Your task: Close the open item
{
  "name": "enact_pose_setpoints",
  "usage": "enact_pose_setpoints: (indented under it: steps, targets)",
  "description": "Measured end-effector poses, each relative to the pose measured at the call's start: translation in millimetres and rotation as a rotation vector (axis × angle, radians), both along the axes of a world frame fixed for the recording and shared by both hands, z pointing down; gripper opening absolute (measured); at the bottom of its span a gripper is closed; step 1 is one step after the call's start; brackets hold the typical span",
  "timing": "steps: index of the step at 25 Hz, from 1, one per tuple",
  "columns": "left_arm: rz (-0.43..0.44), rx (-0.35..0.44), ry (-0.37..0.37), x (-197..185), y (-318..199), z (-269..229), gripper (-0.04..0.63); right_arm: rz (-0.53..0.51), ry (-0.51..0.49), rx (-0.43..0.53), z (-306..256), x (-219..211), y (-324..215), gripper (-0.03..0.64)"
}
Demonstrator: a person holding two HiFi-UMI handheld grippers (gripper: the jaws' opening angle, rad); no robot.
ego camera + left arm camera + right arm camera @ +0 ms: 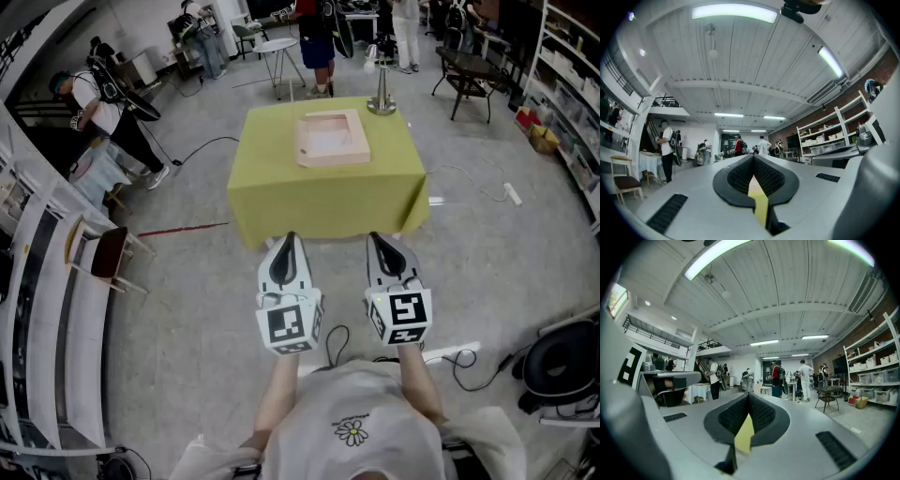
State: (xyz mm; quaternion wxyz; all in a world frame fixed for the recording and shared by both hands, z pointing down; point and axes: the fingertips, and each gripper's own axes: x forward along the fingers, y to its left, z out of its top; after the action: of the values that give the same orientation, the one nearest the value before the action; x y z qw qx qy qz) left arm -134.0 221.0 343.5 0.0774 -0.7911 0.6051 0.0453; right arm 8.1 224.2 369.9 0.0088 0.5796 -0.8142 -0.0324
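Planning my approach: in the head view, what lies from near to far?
The left gripper and right gripper side by side, yellow-green table, shallow open box, metal stand at the table's far corner.

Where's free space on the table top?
Bare cloth on the table left of the box, and a strip between box and near edge. Right side is tighter: metal stand occupies the far right corner.
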Motion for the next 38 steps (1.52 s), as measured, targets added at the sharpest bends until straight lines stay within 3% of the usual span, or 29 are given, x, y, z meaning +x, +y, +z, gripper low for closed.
enact_pose_setpoints:
  steps: [11,17,25,29,34,38]
  targets:
    - [0.001,0.009,-0.008,2,-9,-1,0.011,-0.009,0.018,-0.002,4,0,-9,0.011]
    - [0.006,0.007,-0.014,10,-18,-3,0.011,-0.013,-0.05,0.012,-3,13,-13,0.012]
    - [0.023,-0.034,-0.031,29,-22,16,0.011,0.003,-0.071,-0.054,23,31,-18,0.011]
    - [0.017,-0.058,0.011,30,-27,23,0.011,0.001,-0.047,-0.085,32,38,-20,0.011]
    - [0.005,-0.011,0.009,20,-32,19,0.011,-0.027,-0.07,-0.09,35,29,-32,0.011]
    - [-0.017,0.002,0.019,15,-49,23,0.011,-0.063,-0.029,-0.073,37,20,-48,0.011]
